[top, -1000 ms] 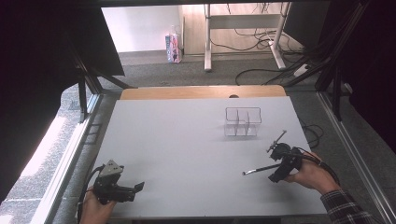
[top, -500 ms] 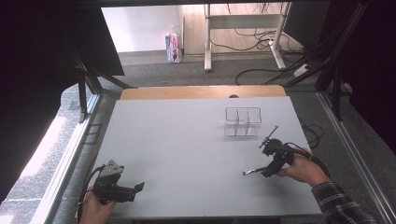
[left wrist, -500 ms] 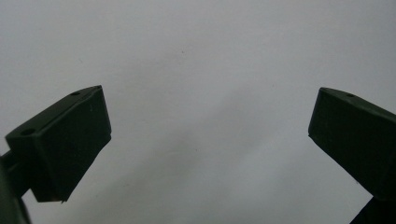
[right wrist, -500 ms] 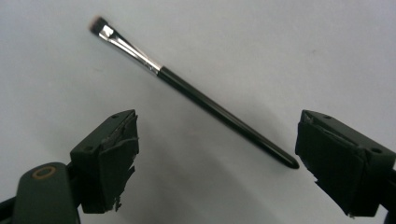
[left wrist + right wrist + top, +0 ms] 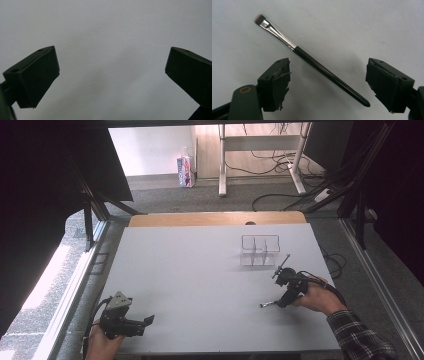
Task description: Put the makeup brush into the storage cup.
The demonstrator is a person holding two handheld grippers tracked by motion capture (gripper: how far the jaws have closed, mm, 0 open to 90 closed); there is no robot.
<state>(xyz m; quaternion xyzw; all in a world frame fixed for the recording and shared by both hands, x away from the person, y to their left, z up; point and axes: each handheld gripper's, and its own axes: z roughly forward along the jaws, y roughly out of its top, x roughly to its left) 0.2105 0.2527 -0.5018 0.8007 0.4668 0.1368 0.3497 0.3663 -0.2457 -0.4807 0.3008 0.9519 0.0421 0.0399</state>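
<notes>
While right gripper (image 5: 327,82) jaws close in, we see brush (image 5: 312,60) lying untouched between them at frame centre, left gripper (image 5: 110,80) jaws wide apart over bare table (image 5: 200,270).

Two hand-held grippers, both black. On the left gripper (image 5: 148,320), a grey three-cornered plate (image 5: 119,300) on top and a dark cable looping at its rear. Left fingers (image 5: 35,77) blocky, wedge-shaped, matte black, with small round holes. Right gripper (image 5: 276,304) trailing a black cable; its fingers (image 5: 275,83) faced with torn, ragged padding, perhaps grey rubber. Brass-ringed hole near the base. Right sleeve (image 5: 362,337) dark plaid.
</notes>
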